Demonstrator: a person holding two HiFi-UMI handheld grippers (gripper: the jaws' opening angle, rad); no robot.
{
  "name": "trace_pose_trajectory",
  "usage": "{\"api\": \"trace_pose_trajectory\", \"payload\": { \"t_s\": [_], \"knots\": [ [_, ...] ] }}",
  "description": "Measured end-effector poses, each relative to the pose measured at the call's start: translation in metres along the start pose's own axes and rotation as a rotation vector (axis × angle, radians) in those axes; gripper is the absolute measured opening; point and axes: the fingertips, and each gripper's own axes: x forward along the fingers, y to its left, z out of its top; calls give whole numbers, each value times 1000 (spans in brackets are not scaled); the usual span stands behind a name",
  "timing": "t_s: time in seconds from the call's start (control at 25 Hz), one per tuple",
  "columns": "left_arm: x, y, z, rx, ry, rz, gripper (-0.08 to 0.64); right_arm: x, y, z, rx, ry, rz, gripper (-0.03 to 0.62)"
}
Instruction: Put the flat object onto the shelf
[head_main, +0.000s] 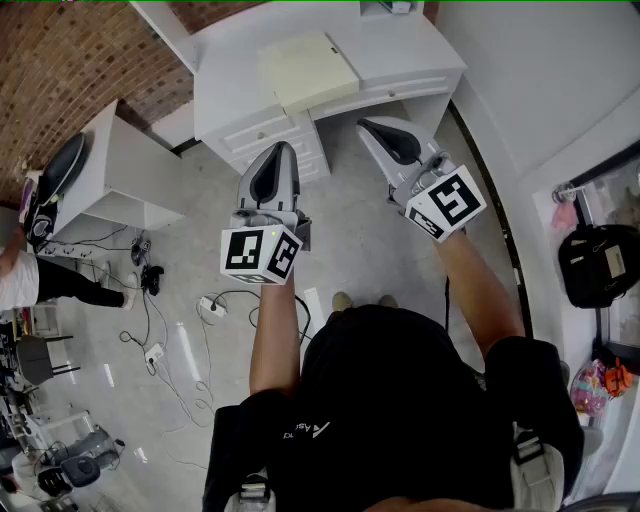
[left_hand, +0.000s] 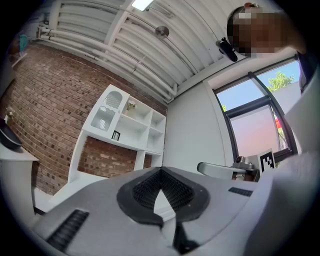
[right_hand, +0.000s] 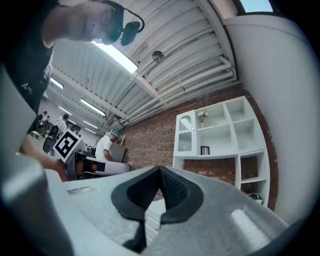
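Observation:
A pale yellow flat object (head_main: 308, 68) lies on top of the white desk (head_main: 400, 55) ahead of me in the head view. Both grippers are held up above the floor, short of the desk, and point toward it. My left gripper (head_main: 284, 148) is shut with nothing between its jaws, as the left gripper view (left_hand: 161, 170) also shows. My right gripper (head_main: 366, 126) is shut and empty too, its closed tips (right_hand: 160, 169) pointing up at the wall. A white shelf unit (left_hand: 131, 125) hangs on the brick wall above the desk, with open compartments (right_hand: 220, 130).
The desk has drawers (head_main: 265, 130) facing me. A white side table (head_main: 125, 175) with a dark object stands to the left. Cables and power strips (head_main: 150, 300) lie on the floor. A black bag (head_main: 598, 262) sits at the right. Another person (right_hand: 106, 145) stands far behind.

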Motion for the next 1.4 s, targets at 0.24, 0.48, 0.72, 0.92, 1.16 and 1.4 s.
{"api": "trace_pose_trajectory", "payload": {
  "t_s": [0.24, 0.48, 0.72, 0.92, 1.16, 1.4],
  "knots": [
    [-1, 9, 1, -24, -14, -2, -2, 4, 2, 2, 30, -27, 11, 0],
    [-1, 32, 0, -59, -25, 4, -2, 16, 4, 2, 8, -29, -12, 2],
    [0, 68, -4, -83, -10, -3, -2, 33, 9, -6, -22, -10, -50, 2],
    [10, 96, -19, -123, 31, 7, -2, 42, 10, -14, -49, 22, -82, 2],
    [34, 124, -48, -161, 111, 43, 8, 59, 0, -27, -87, 54, -69, 2],
    [68, 140, -80, -201, 165, 98, 50, 74, -37, -45, -112, 52, -32, 2]
  ]
}}
